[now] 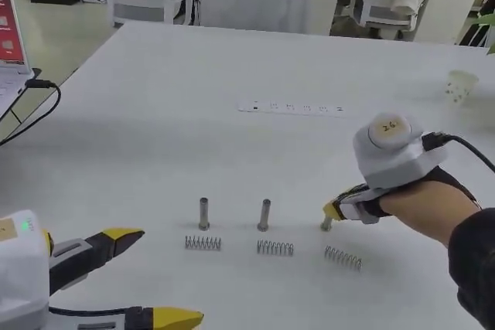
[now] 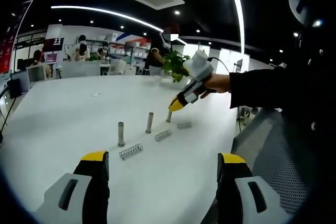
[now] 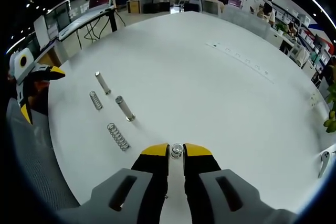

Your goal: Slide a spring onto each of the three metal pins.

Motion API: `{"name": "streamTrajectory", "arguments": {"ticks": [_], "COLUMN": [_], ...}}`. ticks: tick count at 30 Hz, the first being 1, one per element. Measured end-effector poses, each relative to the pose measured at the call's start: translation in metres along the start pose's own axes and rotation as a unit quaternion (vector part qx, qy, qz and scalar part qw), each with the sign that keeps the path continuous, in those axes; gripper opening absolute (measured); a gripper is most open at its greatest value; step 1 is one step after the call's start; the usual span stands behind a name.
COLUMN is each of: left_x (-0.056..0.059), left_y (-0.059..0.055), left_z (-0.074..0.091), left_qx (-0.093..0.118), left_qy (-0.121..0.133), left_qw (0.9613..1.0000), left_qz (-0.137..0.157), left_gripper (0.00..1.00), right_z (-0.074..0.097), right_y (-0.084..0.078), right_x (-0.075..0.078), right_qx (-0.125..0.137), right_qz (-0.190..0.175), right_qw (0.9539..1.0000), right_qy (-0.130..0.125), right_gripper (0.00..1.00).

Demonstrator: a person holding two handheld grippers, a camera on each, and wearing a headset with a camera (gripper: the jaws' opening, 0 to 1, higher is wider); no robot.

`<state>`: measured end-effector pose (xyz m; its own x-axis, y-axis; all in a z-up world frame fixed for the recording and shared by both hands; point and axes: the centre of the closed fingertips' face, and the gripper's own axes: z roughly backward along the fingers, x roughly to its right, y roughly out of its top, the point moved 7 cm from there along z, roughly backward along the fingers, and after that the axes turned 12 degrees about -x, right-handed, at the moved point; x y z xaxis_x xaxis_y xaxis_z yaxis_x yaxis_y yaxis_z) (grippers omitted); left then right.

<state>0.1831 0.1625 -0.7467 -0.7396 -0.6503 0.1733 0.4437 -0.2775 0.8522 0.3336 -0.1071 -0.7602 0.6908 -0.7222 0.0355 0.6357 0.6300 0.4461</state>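
Right hand-held gripper (image 1: 332, 211): I have its yellow-tipped jaws closed on the top of the right pin (image 3: 176, 150). In the right gripper view the pin's round end sits squeezed between the two tips. That pin stands upright on the white bench (image 1: 232, 144), at the right end of a row of three. The middle pin (image 1: 264, 214) and the left pin (image 1: 203, 212) also stand upright, bare and apart from each other.

Three springs lie flat on the bench, one just in front of each pin on my side. They are the left spring (image 1: 203, 243), the middle spring (image 1: 275, 248) and the right spring (image 1: 343, 257), which lies a little askew. All three are off the pins, and my grippers touch none of them.

My left hand-held gripper (image 1: 164, 276) hangs low at the near left of the bench, well apart from the row, with its jaws spread wide and nothing between them. In the left gripper view the pins and springs lie ahead of its tips, with the right one reaching in from the right. A white power strip (image 1: 290, 107) lies farther back on the bench.
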Motion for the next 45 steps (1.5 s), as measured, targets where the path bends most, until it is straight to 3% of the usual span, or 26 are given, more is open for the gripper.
{"name": "streamTrajectory", "arguments": {"ticks": [20, 45], "left_x": [0.000, 0.004], "left_y": [0.001, 0.002], "left_z": [0.000, 0.000], "left_qx": [0.000, -0.003], "left_qy": [0.000, -0.003], "left_qw": [1.0000, 1.0000], "left_qz": [-0.001, -0.006], "left_gripper": [0.81, 0.81], "right_z": [0.003, 0.012], "right_y": [-0.004, -0.033], "right_x": [0.002, -0.001], "right_qx": [0.008, -0.009], "right_qz": [0.005, 0.007], "right_qw": [1.0000, 0.9999], "right_qy": [0.000, 0.004], "right_gripper": [0.15, 0.15]}}
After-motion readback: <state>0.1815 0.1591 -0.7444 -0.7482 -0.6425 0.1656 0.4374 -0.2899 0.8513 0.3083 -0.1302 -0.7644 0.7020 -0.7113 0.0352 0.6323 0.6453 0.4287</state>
